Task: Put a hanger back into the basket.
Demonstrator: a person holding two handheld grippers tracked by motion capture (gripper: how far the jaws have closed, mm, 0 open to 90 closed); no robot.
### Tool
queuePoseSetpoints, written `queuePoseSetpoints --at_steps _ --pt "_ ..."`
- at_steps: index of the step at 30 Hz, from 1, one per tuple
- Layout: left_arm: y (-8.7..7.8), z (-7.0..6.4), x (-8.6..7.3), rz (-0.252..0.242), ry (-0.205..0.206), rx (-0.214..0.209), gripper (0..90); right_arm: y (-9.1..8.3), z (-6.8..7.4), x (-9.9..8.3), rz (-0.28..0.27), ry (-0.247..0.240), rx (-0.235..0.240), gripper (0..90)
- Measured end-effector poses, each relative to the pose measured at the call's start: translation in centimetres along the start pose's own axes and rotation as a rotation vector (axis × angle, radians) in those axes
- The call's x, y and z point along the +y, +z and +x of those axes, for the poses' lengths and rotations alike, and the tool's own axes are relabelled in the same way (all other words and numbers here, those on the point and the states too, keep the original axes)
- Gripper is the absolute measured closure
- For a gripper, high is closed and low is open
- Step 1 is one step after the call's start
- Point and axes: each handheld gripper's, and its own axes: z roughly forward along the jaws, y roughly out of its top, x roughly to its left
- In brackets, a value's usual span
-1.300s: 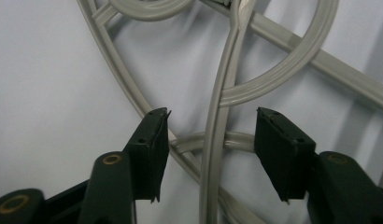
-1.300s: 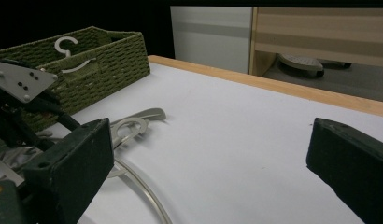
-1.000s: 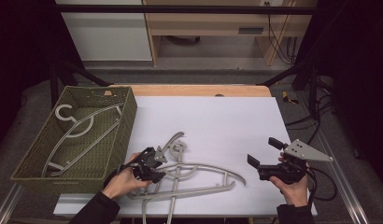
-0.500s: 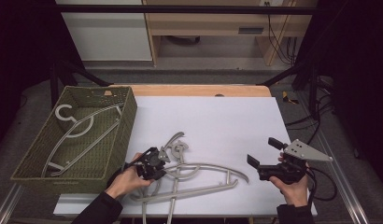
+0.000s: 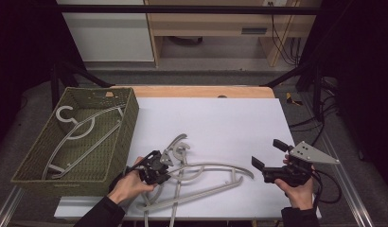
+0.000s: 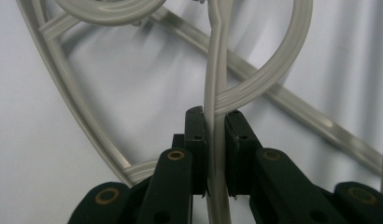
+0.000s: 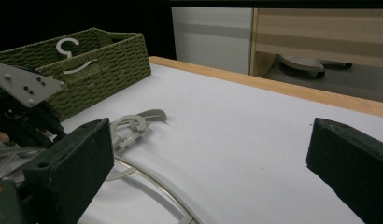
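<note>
Hangers [image 5: 197,177] of pale grey plastic lie tangled on the white table [image 5: 220,123] just beside the green wicker basket [image 5: 123,137], which already holds one; the left gripper [image 6: 216,154] is clamped on the neck of one hanger below its hook. To do this well, I judge it should lift slowly and straight up so the hooks unlink, then swing toward the basket. The right gripper [image 5: 268,158], well away from the basket, waits with jaws wide apart

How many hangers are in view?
3: one hanger in the basket; two overlapping on the table, one clamped by the left tool, another beneath. More may be hidden.
</note>
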Motion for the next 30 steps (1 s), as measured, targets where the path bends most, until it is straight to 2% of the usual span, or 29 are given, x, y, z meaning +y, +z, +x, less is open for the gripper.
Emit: queuePoseSetpoints --at_steps 6,13,16,21,24,25,30 --pt "-1.7 -0.3 0.1 -0.071 -0.039 0.008 81.4 -0.2 -0.1 0.0 -0.003 0.001 -0.003 1.1" --pt "-4.7 -0.7 0.2 -0.152 -0.109 0.083 81.4 -0.7 -0.3 0.2 -0.022 0.007 -0.009 1.1" --pt "-5.8 -0.7 0.0 -0.183 -0.149 0.133 81.4 -0.9 -0.4 0.2 -0.027 0.009 -0.012 1.1" --pt "-7.9 -0.5 -0.3 -0.225 -0.171 0.165 81.4 -1.0 -0.5 0.2 -0.034 0.013 -0.015 1.1" --pt "-9.6 -0.2 -0.7 -0.251 -0.181 0.197 81.4 -1.0 -0.5 0.2 -0.033 0.019 -0.015 1.1" --pt "-10.1 -0.2 -0.8 -0.269 -0.198 0.203 81.4 -1.0 -0.5 0.2 -0.033 0.017 -0.016 1.1" --pt "-12.8 0.4 -1.8 -0.311 -0.211 0.239 81.4 -0.9 -0.5 0.2 -0.029 0.015 -0.015 1.1"
